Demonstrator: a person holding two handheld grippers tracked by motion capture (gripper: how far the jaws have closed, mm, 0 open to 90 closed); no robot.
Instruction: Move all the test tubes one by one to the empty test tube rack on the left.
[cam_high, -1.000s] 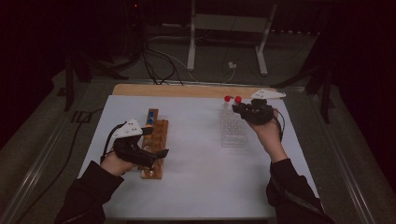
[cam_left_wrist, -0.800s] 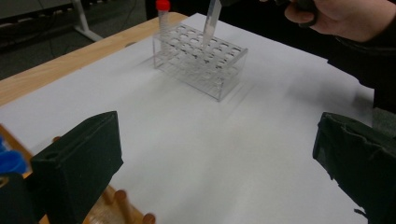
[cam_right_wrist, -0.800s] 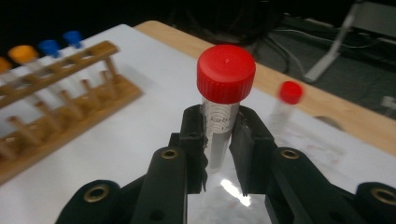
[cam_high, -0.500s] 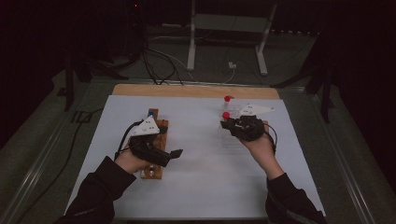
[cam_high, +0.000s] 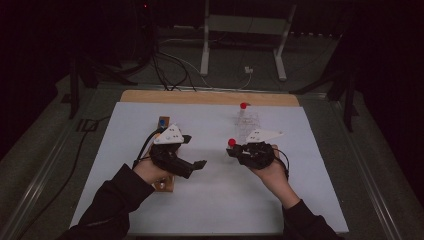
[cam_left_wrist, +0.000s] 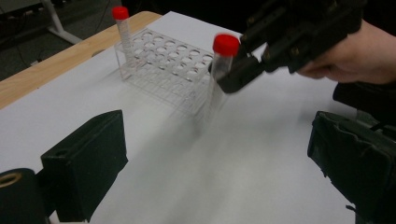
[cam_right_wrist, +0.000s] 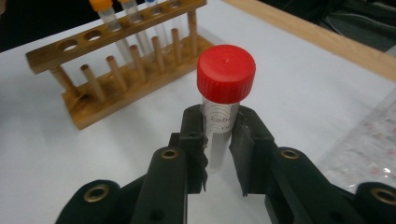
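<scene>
The right hand-held gripper (cam_right_wrist: 219, 154) is clamped on the red-capped tube (cam_right_wrist: 223, 107), mid-frame above the tabletop (cam_high: 210, 210); the left hand-held gripper (cam_left_wrist: 219, 163) gapes empty. Keep the tube upright toward the wooden rack (cam_right_wrist: 116, 70).

I see a clear tube (cam_right_wrist: 219, 135) with a red cap (cam_right_wrist: 226, 73); black jaws; a brown wooden rack (cam_right_wrist: 116, 70); a clear plastic rack (cam_left_wrist: 163, 65); a white sheet (cam_high: 210, 200)

Wooden rack (cam_high: 163, 150) left on table (cam_high: 210, 210), clear rack (cam_high: 251, 120) right, behind
</scene>
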